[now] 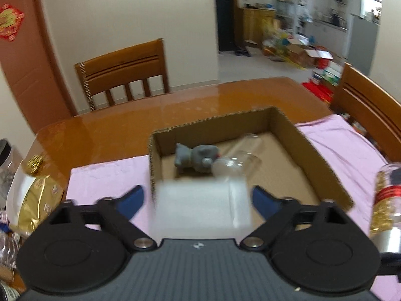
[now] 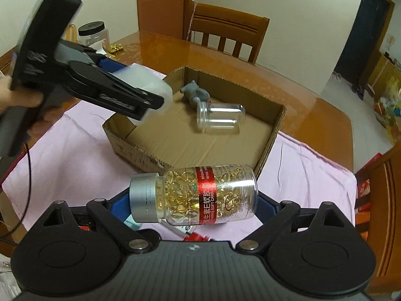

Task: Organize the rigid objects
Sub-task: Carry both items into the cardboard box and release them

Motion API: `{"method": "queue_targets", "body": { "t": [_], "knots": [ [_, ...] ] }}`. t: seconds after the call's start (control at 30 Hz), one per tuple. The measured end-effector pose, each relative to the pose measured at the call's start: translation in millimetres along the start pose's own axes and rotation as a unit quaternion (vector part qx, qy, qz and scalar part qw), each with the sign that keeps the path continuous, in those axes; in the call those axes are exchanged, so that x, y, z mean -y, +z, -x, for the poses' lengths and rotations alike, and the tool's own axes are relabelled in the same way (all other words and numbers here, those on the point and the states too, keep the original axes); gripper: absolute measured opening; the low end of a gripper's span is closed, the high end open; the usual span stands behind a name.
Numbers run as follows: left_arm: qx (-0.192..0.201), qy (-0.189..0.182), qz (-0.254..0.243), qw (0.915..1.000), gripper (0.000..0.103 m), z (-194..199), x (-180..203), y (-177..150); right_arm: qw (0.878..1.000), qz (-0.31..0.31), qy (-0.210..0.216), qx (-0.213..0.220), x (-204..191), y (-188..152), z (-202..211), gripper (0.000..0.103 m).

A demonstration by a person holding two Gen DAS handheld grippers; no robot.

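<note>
An open cardboard box [image 1: 313, 155] [image 2: 273, 130] stands on a pink cloth [image 2: 70, 155]. Inside lie a grey toy figure [image 1: 195, 158] [image 2: 195, 92] and a clear empty jar [image 1: 240, 155] [image 2: 220, 120] on its side. My left gripper [image 1: 198, 198] [image 2: 150, 97] is shut on a blurred white translucent box [image 1: 203, 203] [image 2: 150, 85], held over the box's near left corner. My right gripper [image 2: 193, 200] is shut on a capsule bottle [image 2: 195, 195] with gold capsules, a red label and a silver cap, held sideways just in front of the box; it also shows in the left wrist view [image 1: 386, 200].
The glossy wooden table [image 1: 175, 110] has chairs at the far side [image 1: 125, 72] and at the right [image 1: 371, 100]. A black-lidded jar [image 2: 94, 35], gold packets [image 1: 37, 200] and clutter sit at the table's left. Small items [image 2: 193, 233] lie on the cloth under my right gripper.
</note>
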State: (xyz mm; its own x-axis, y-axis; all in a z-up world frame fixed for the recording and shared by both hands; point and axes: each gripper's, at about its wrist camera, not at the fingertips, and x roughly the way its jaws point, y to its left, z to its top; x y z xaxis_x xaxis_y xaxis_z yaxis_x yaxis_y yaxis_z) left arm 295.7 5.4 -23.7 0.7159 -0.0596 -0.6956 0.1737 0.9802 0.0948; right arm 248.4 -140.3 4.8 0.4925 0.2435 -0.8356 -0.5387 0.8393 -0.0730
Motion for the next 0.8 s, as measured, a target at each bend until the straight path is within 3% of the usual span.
{"method": "queue_targets", "body": {
  "t": [0.07, 0.23, 0.8],
  "knots": [
    [0.001, 0.012, 0.007, 0.9999, 0.098, -1.5, -1.8, -4.9, 1.0, 0.005, -0.001, 0.002, 2.9, 4.2, -2.3, 0.098],
    [-0.027, 0.001, 0.044, 0.9987, 0.098, 6.8, -11.9, -19.4, 1.0, 0.012, 0.006, 0.007, 10.3, 13.0, -6.8, 0.098],
    [-0.069, 0.087, 0.153, 0.982, 0.099, 56.7, -37.8, -74.5, 0.999, 0.038, 0.016, 0.015, 43.5, 69.5, -62.0, 0.098]
  ]
}}
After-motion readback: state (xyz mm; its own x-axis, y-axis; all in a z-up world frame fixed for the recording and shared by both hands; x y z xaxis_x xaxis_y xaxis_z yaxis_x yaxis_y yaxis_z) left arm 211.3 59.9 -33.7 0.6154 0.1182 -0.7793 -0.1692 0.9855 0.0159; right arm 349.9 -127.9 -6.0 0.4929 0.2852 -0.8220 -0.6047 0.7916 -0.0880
